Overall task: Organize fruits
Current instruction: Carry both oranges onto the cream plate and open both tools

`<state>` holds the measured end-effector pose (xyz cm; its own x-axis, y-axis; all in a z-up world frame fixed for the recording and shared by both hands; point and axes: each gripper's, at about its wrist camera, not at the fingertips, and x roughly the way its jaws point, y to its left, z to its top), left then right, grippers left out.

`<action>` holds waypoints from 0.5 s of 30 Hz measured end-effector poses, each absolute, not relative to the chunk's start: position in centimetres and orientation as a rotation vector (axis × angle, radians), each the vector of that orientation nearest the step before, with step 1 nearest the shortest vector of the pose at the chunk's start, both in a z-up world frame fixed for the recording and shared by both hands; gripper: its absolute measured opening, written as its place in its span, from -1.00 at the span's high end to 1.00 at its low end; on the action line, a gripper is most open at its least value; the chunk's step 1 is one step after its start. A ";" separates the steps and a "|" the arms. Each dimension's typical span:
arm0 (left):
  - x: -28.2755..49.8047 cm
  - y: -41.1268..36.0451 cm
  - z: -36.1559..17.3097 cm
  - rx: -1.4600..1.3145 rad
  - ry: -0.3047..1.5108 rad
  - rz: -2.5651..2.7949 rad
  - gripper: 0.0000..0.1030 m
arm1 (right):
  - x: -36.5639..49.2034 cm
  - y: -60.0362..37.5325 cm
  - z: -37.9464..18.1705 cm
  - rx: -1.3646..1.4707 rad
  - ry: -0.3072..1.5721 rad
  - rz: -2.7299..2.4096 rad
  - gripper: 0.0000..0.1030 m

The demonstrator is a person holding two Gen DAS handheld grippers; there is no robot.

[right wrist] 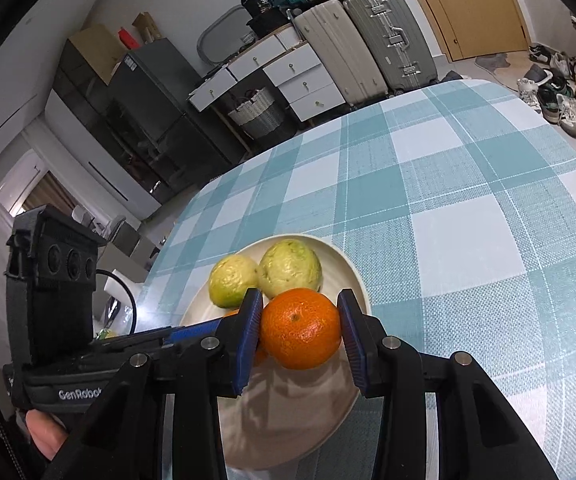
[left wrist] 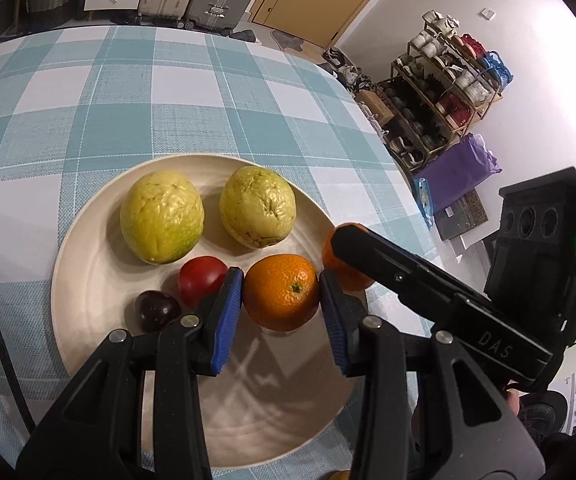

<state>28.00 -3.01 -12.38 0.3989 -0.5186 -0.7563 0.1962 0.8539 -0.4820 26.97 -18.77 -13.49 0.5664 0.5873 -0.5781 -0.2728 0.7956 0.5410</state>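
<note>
Fruits lie together on a cream plate [left wrist: 87, 240] that sits on a table with a teal and white checked cloth [left wrist: 107, 92]. At the far side of the plate, two wrinkled yellow-green guavas rest side by side, the left guava [left wrist: 161, 216] just beside the right guava [left wrist: 257, 207]. Nearer the camera of the left wrist view, a red tomato [left wrist: 199, 280] and a dark plum [left wrist: 155, 310] sit close together on the plate. The left gripper [left wrist: 281, 304] has its blue pads [left wrist: 227, 316] against both sides of an orange [left wrist: 280, 291] in the middle of the plate, so its jaws are clenched on that fruit; whether the orange rests on the plate or is lifted off it cannot be told. The right gripper [right wrist: 300, 334] grips a second orange [right wrist: 300, 328] between its own blue pads [right wrist: 249, 336], above the right-hand rim of the plate; in the left wrist view that orange peeks out just behind the black finger of the right gripper. Beyond the table stand grey and beige suitcases [right wrist: 368, 48], white drawers [right wrist: 288, 76] and a shoe rack [left wrist: 440, 92] along the wall.
</note>
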 end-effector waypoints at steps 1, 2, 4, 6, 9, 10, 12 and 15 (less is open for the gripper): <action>28.1 -3.1 -12.4 -0.342 1.072 -0.464 0.30 | 27.1 -18.8 -13.5 0.422 0.825 0.522 0.22; 28.1 -3.0 -12.4 -0.347 1.073 -0.466 0.30 | 27.2 -18.8 -13.5 0.421 0.825 0.520 0.22; 28.2 -3.1 -12.4 -0.363 1.072 -0.469 0.30 | 27.5 -18.7 -13.5 0.421 0.828 0.520 0.21; 28.2 -2.8 -12.2 -0.384 1.066 -0.475 0.30 | 27.6 -18.8 -13.6 0.430 0.830 0.513 0.15; 28.2 -2.6 -11.7 -0.388 1.051 -0.467 0.29 | 27.5 -19.2 -13.5 0.456 0.819 0.518 0.08; 28.1 -2.6 -11.4 -0.389 1.043 -0.471 0.29 | 27.5 -19.3 -13.3 0.460 0.814 0.522 0.08; 27.9 -2.5 -10.9 -0.397 1.035 -0.483 0.29 | 27.2 -19.5 -13.0 0.457 0.807 0.514 0.07; 27.3 -2.6 -9.8 -0.374 1.012 -0.480 0.29 | 26.6 -20.1 -12.1 0.458 0.788 0.504 0.05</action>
